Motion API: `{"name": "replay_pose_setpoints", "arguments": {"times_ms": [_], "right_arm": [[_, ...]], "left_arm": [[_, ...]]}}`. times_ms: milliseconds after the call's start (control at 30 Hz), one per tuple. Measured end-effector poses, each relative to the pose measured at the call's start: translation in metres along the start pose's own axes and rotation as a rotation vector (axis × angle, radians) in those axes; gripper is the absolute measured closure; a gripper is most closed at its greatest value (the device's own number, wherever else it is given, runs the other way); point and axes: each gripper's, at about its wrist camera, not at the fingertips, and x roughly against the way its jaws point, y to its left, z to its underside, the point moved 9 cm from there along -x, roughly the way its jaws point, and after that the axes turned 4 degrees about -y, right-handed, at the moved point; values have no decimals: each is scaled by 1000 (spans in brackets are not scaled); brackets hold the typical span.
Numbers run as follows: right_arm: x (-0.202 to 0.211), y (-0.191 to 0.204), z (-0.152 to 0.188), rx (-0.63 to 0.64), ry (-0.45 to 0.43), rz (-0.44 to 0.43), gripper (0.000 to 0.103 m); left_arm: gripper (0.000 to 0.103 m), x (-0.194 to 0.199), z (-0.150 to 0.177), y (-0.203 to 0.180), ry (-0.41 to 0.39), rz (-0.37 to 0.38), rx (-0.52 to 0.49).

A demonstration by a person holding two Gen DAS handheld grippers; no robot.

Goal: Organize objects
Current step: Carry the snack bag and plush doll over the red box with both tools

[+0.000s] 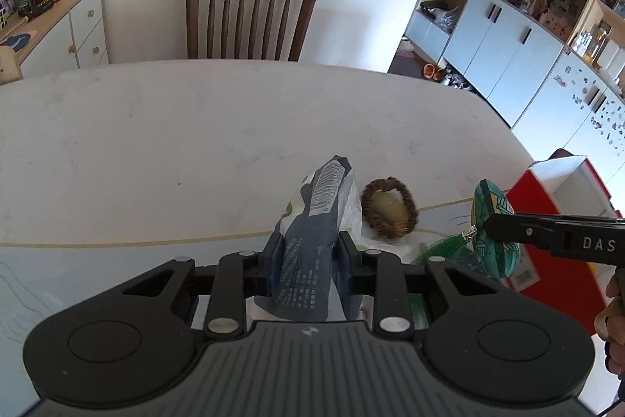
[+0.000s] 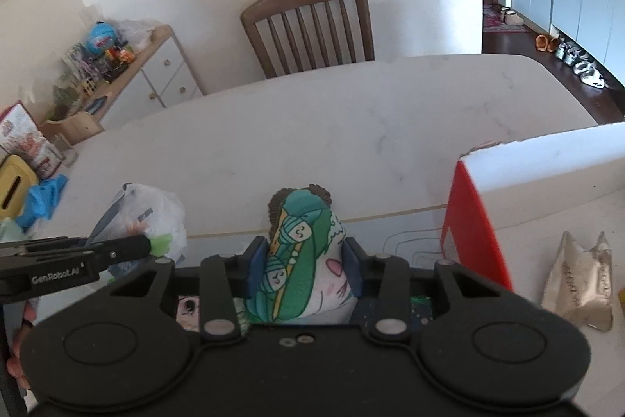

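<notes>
Left gripper (image 1: 306, 253) clamped on limp grey packet (image 1: 312, 233), right gripper (image 2: 302, 260) clamped on soft green pillow (image 2: 300, 253); risk of slipping out or snagging red box (image 2: 476, 221) nearby.

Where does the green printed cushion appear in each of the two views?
Left wrist view: the green printed cushion is at the right edge, clamped in the right tongs, in front of the red and white box.
Right wrist view: it is at bottom centre, between the tongs' pads.
Shared landmark: the wooden chair behind the table.
</notes>
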Motion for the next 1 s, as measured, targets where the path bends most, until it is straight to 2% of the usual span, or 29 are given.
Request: {"name": "replay_pose_setpoints", "arguments": {"times_ms": [200, 533, 1000], "right_arm": [[40, 4, -10, 29, -17, -50, 63], [103, -6, -18, 51, -22, -80, 63], [164, -80, -29, 22, -84, -17, 63]], "left_arm": [[75, 32, -13, -29, -34, 33, -4], [75, 75, -21, -98, -52, 112, -32], [75, 76, -13, -218, -14, 216, -108]]}}
